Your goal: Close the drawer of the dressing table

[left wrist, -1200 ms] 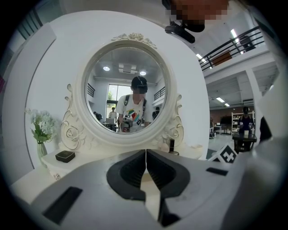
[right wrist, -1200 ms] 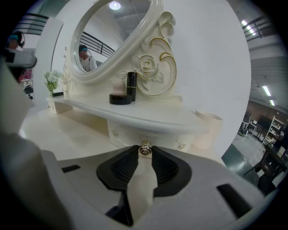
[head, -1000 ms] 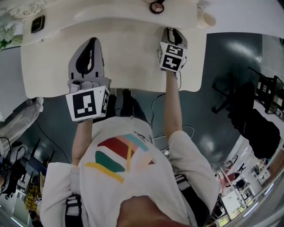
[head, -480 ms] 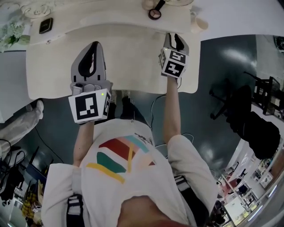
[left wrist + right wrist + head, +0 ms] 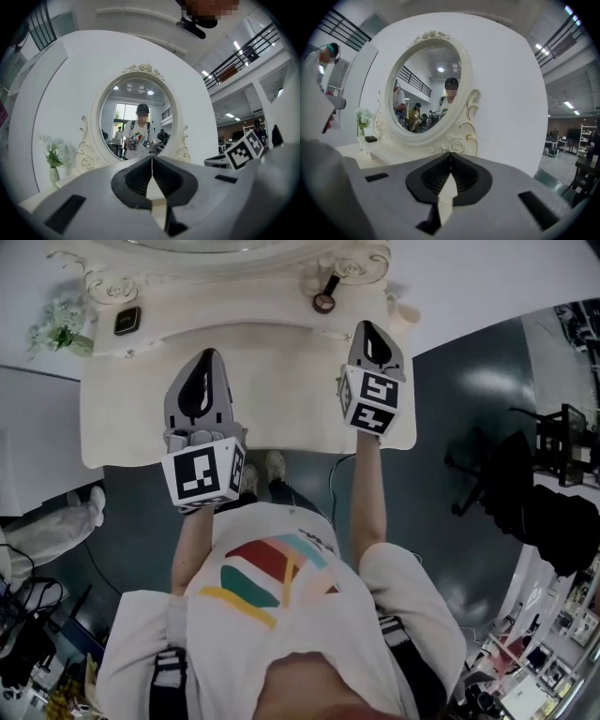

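progress: no drawer sticks out below the grippers, dressing table (image 5: pixel 281 399) front flush, looks done | left gripper (image 5: pixel 206 358): pressed together, empty | right gripper (image 5: pixel 367 330): just closed, empty

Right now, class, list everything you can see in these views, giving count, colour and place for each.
dressing table: one, cream, under both grippers
mirror: one, oval, cream carved frame, at the table's back
flowers: one bunch, white and green, table's back left corner
small box: one, black, on the table beside the flowers
round item with dark handle: one, by the mirror's base
chair: one, black, on the floor to the right
left gripper: one, grey, jaws together, empty
right gripper: one, grey, jaws just closed, nothing between
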`<state>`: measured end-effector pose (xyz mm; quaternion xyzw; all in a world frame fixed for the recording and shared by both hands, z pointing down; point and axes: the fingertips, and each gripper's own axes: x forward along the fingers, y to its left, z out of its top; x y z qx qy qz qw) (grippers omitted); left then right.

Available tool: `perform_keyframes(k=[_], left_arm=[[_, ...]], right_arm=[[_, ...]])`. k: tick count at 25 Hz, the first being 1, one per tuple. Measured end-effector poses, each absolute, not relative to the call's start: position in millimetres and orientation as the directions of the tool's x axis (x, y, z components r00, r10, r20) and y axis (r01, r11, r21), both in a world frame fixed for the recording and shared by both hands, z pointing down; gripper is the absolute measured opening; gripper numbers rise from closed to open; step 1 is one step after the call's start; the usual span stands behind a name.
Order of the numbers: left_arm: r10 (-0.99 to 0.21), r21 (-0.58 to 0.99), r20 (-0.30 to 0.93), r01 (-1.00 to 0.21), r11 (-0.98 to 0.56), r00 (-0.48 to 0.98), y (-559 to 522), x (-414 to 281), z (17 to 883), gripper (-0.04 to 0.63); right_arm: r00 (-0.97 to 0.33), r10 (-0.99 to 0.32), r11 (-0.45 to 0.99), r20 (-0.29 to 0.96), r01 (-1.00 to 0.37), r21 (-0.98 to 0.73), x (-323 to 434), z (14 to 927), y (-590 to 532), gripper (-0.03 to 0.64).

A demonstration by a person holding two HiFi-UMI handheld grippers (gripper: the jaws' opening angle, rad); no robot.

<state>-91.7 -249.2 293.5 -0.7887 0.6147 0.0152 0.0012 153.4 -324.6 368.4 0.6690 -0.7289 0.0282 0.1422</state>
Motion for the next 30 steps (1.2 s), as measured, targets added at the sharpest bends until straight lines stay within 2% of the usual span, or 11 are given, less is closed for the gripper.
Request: perform_keyframes(k=[13,19,30], left_arm=[[-0.963,0.018,-0.108,-0.968,-0.249,0.245,-215,-125,254,0.006],[-0.957,-0.009,-0.142,-0.967,-0.255,0.253,-199,-129,240,0.006],[-0.956,-0.014,-0.147,-0.967,-0.256,0.255,-187,-133,232,0.006]], right_arm=[[-0.202,-0.976,0.18,-0.083,-0.959,0.219,42,236,-227,0.002],[-0.229,-0.966,0.199,-0.12,-0.956,0.216,18,225,-190,0.002],[-0.251,-0.966,0.227,-0.067,-0.941,0.25,-4,243,-169,0.0]])
